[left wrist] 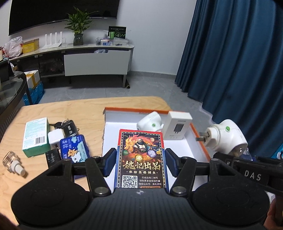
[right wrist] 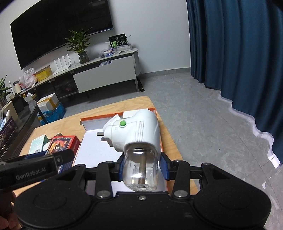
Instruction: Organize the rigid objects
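Pinching a clear-bottled white plug-in vaporizer (right wrist: 139, 141) by its bottle, the right hand-held gripper (right wrist: 141, 168) is holding it above the white, orange-rimmed box tray (left wrist: 199, 139) on the wooden surface (left wrist: 84, 109). The left hand-held gripper (left wrist: 140, 162) is bracketing a red playing-card box (left wrist: 140, 159) over the tray; its pads are sitting just beside the box edges, and I cannot tell whether they are touching. A second vaporizer (left wrist: 149, 122) and a white charger box (left wrist: 177, 124) are lying in the tray's far end.

Far ahead of the claw, a plant (left wrist: 78, 24) stood on a cabinet (left wrist: 95, 58) under a dark TV (left wrist: 58, 12); blue curtains (left wrist: 238, 70) hung to its right.
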Tool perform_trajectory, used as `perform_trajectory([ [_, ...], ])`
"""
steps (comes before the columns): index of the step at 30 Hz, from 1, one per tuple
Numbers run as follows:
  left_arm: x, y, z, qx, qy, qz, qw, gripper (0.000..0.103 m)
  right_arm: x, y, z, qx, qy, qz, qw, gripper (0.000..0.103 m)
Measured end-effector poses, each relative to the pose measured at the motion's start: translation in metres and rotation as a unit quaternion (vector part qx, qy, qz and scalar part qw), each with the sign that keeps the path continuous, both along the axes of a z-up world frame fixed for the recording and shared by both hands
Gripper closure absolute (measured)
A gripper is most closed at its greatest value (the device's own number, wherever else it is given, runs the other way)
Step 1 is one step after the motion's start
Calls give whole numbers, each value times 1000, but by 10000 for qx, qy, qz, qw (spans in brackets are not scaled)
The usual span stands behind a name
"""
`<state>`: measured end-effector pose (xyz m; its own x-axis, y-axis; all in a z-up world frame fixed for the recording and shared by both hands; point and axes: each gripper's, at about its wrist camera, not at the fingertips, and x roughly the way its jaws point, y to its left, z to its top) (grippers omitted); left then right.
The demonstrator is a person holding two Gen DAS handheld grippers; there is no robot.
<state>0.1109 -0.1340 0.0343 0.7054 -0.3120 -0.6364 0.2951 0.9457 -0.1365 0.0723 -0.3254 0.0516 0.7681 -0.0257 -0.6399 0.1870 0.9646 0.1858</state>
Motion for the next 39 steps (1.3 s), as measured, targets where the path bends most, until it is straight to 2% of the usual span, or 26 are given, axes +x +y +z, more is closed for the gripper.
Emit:
perform_trajectory([
  [5,1,2,4,-77,56,138,9999,43,2,-1,-4,33,53,-5,10000,55],
  [39,-1,6,4,-194,160,166,9995,43,5,7,-7,13,106,86,9999,55],
])
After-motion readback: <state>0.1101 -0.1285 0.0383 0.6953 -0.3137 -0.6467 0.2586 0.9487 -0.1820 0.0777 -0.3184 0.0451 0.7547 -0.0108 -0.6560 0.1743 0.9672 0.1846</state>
